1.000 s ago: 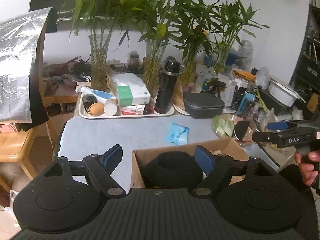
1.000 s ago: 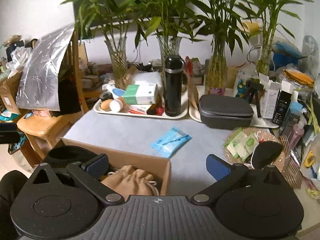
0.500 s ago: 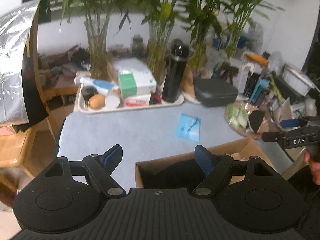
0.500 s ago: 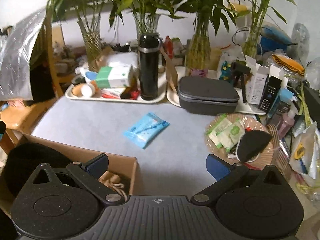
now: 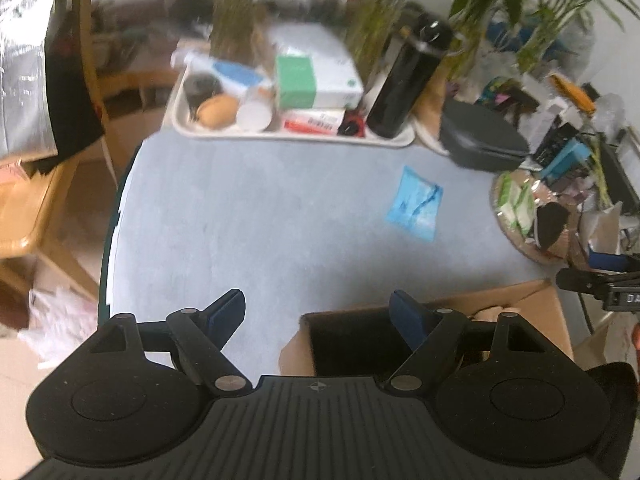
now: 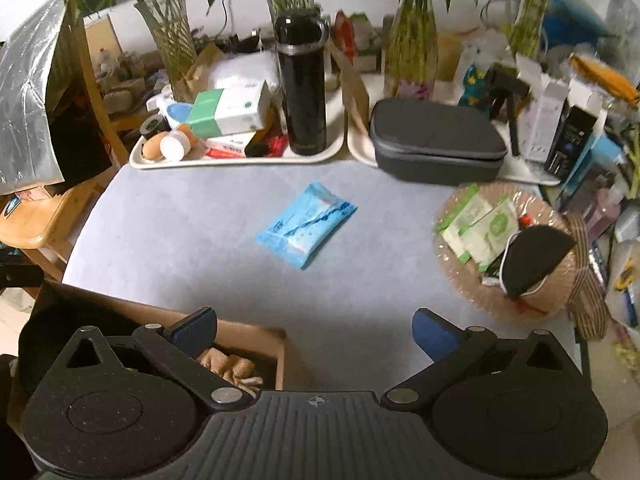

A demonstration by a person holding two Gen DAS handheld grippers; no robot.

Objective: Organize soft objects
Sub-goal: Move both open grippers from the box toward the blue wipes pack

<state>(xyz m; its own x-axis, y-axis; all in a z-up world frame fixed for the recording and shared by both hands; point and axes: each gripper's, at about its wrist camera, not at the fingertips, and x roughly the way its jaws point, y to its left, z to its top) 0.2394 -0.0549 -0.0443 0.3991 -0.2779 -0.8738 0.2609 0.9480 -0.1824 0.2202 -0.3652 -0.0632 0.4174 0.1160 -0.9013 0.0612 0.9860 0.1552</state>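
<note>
A blue soft tissue pack (image 6: 307, 224) lies flat in the middle of the grey table; it also shows in the left wrist view (image 5: 416, 203). A cardboard box (image 5: 532, 312) sits at the table's near edge, with a black soft item and a beige cloth bag (image 6: 228, 366) inside. My left gripper (image 5: 318, 312) is open and empty above the box's left corner. My right gripper (image 6: 314, 330) is open and empty above the box's right end (image 6: 276, 340), short of the tissue pack.
A white tray (image 6: 240, 160) with a black bottle (image 6: 302, 84), boxes and jars stands at the back. A grey case (image 6: 436, 144) sits to its right. A round basket (image 6: 460, 280) holds wipe packs and a black mask. Plant vases line the wall. A wooden chair (image 5: 24, 208) stands left.
Both grippers have risen and tilted downward, so the table top and tissue pack show more from above. The box has slid lower in both views. Both stay open.
</note>
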